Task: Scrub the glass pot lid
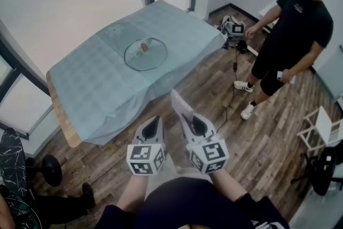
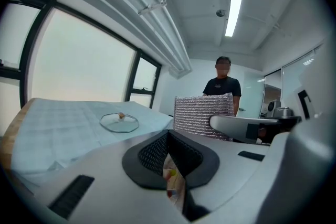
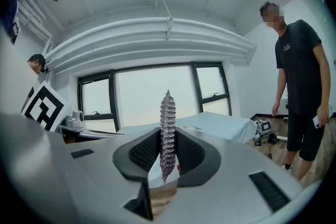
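The glass pot lid (image 1: 145, 53) lies flat on a table under a pale blue cloth (image 1: 96, 88), its brown knob up; the left gripper view shows the lid (image 2: 119, 122) far ahead. Both grippers hang over the wooden floor, well short of the table. My left gripper (image 1: 154, 122) is shut with nothing between its pads (image 2: 157, 152). My right gripper (image 1: 188, 118) is shut on a silver mesh scrubbing pad (image 1: 180, 102). The pad (image 3: 167, 131) stands edge-on and upright between the jaws, and the left gripper view shows its flat side (image 2: 203, 113).
A person in black (image 1: 292, 35) stands on the floor to the right of the table. Camera gear and cables (image 1: 233, 29) lie by the far wall. A white rack (image 1: 321, 128) is at the right edge, and a dumbbell (image 1: 51, 169) sits at lower left.
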`<state>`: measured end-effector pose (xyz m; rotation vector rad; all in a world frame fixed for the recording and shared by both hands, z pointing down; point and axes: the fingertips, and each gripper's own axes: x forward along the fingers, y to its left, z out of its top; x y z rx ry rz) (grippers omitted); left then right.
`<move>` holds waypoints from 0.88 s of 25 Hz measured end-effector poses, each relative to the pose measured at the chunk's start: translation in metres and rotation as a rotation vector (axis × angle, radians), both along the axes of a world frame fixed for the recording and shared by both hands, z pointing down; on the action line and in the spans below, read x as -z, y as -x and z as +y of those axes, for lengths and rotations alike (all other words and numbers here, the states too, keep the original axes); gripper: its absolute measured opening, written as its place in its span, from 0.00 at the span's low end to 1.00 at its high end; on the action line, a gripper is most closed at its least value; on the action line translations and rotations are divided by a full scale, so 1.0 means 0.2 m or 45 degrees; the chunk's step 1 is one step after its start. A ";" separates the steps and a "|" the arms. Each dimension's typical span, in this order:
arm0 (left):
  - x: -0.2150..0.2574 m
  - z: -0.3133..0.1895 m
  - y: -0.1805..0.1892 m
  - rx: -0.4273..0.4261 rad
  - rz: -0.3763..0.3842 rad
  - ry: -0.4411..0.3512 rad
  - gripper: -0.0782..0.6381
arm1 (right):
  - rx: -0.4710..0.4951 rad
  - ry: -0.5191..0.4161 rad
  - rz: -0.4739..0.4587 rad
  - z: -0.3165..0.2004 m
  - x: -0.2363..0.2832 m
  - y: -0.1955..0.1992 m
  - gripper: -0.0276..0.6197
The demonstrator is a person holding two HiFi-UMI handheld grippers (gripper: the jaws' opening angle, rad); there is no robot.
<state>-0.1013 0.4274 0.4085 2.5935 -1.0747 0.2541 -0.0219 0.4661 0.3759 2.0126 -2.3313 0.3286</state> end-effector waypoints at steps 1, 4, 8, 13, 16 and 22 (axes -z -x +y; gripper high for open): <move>-0.01 -0.01 0.00 0.007 -0.001 0.003 0.11 | 0.009 0.001 -0.004 -0.01 0.00 0.00 0.17; -0.04 -0.04 0.01 0.032 0.001 0.033 0.11 | 0.033 0.016 -0.008 -0.03 -0.03 0.01 0.17; -0.07 -0.12 0.00 0.055 -0.011 0.042 0.11 | 0.045 0.029 -0.035 -0.10 -0.06 -0.02 0.17; -0.08 -0.24 -0.03 0.064 -0.042 0.026 0.11 | 0.047 0.033 -0.076 -0.23 -0.06 -0.06 0.17; -0.08 -0.34 -0.05 0.078 -0.037 0.023 0.11 | 0.050 0.039 -0.071 -0.32 -0.07 -0.08 0.17; -0.08 -0.57 -0.06 0.097 -0.048 0.029 0.11 | 0.063 0.059 -0.055 -0.53 -0.07 -0.09 0.17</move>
